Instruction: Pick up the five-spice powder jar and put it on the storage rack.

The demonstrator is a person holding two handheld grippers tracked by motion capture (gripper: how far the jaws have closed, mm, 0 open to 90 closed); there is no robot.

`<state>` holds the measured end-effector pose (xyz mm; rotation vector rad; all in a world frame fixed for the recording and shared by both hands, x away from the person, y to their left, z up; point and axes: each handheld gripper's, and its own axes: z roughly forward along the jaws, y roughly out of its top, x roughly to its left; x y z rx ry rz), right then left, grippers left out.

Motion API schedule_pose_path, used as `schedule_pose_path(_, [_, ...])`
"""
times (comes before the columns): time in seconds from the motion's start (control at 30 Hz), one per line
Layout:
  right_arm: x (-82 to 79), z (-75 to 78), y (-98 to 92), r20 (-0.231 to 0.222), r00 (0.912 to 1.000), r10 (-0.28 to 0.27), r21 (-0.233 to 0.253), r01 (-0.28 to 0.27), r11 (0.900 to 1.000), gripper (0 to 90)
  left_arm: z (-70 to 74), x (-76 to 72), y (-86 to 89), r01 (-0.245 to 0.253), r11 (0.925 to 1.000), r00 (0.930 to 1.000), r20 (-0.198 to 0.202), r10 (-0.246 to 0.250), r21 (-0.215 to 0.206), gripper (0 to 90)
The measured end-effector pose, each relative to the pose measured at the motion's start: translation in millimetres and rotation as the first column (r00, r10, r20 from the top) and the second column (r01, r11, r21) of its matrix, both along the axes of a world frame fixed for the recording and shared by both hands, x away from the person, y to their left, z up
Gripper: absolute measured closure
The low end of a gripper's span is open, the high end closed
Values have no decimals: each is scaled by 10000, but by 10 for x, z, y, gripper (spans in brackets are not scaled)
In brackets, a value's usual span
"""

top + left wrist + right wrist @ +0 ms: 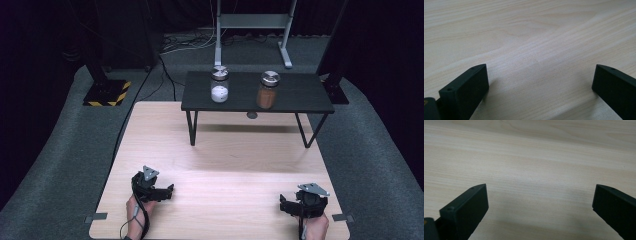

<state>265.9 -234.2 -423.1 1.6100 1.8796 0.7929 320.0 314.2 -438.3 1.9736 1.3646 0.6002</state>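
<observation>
Both grippers, left (167,190) and right (283,204), are sitting with fingers spread, empty; 2 jars, white (219,84) nearer left, brown (268,90) nearer right, are standing well ahead.

Two lidded jars on the raised black shelf, both upright.

The jar of white powder (219,84) stands at the shelf's left part, clear glass, metal lid on, roughly a third filled. The jar of brown powder (268,90) stands to its right, well apart from it, same lid, nearly full. Both sit far from my grippers.
</observation>
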Motion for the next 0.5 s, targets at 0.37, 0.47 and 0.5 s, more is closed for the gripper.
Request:
schedule_pose_path(0.37, [-17,-130,36,-21,9998,-200,85,200,9998,0,0,0,0,5,10000,10000,0,-5,5,5])
schedule_pose_path(0.47, [-28,-139,41,25,9997,-248,101,248,9996,0,0,0,0,5,10000,10000,1,-5,6,5])
schedule_pose_path(0.5, [-30,-139,47,29,9997,-230,68,230,9997,0,0,0,0,3,10000,10000,-2,-3,2,5])
